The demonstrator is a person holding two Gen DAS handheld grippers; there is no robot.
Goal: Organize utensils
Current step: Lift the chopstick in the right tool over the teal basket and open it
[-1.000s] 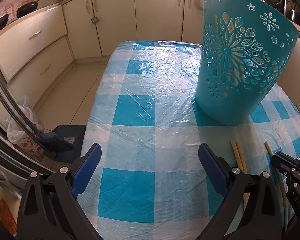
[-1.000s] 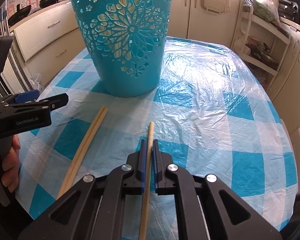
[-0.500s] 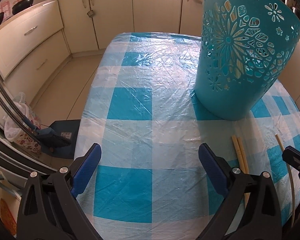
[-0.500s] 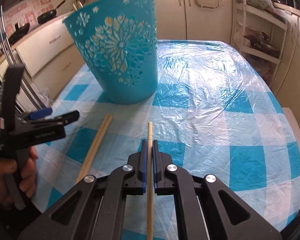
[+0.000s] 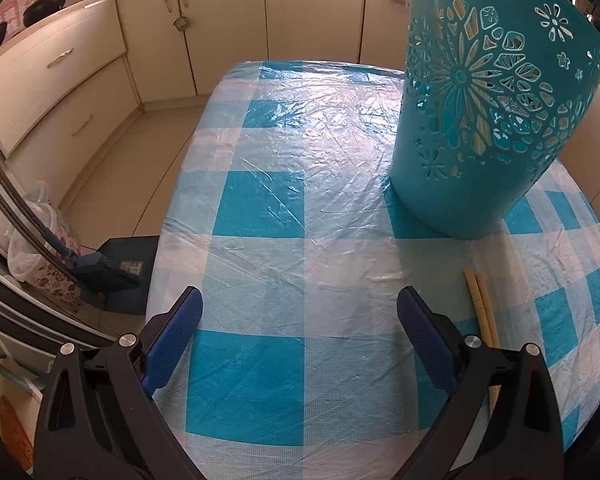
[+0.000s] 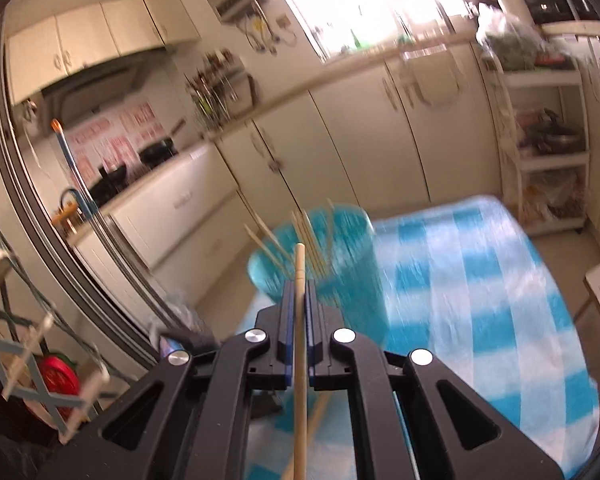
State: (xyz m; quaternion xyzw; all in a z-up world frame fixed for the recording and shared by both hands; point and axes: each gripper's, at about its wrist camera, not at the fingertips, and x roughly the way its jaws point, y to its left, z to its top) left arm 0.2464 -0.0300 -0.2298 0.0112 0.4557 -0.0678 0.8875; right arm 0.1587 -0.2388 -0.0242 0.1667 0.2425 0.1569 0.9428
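No brand, label or legible writing is seen on the grippers or the task's things; pink printed sheets on the far wall are too blurred to be read.

In the left wrist view, the left gripper is held low over the near edge of the desk, which is covered in a blue-and-white checked cloth under clear plastic. Its blue-padded fingers are spread wide apart, and nothing is held or touched by them. A teal cut-out basket stands toward the desk's right side, with pale sticks visible through its holes. Two chopsticks lie side by side on the desk just beside the right finger, between it and the basket.

In the right wrist view, which is motion-blurred, the right gripper is raised above the desk, its fingers pressed together on a single chopstick that runs lengthwise between them. The chopstick's tip is seen in front of the basket's open top, where several other sticks are standing.
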